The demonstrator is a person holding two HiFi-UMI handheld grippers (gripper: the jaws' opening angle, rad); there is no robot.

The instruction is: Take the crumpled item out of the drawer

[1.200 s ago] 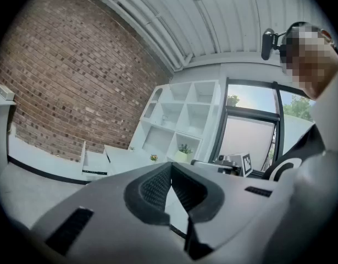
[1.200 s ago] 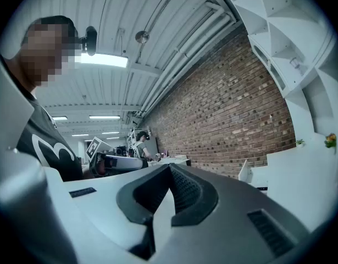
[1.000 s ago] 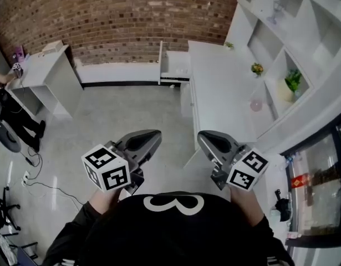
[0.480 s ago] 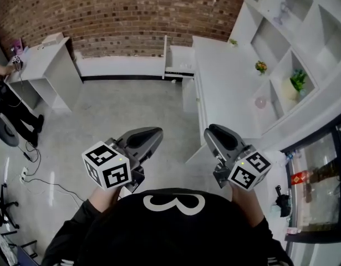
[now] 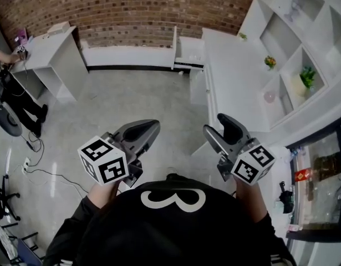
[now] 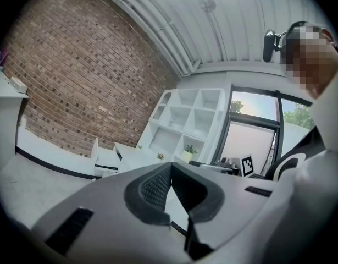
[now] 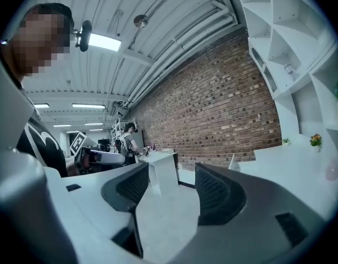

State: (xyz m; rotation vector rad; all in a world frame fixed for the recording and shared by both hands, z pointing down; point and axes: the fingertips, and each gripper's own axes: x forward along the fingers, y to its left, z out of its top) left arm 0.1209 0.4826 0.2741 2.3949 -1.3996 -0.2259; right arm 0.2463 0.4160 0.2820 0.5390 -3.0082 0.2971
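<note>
Right fingers [image 7: 217, 194], earlier shut, are opening empty, left fingers [image 6: 153, 187] shut empty; the drawer [image 5: 190, 53] far ahead hides its contents, inviting a miss.

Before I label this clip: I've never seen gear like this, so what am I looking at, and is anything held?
No robot: a person holds two handheld two-jaw grippers. The head view looks down from a camera on their head; the other two cameras ride on the grippers, looking along the jaws. The left gripper is shut and empty; the right gripper is opening its jaws, nothing between them. Ahead, a white counter runs to a brick wall, where a drawer stands open; its contents are too far to tell.
</note>
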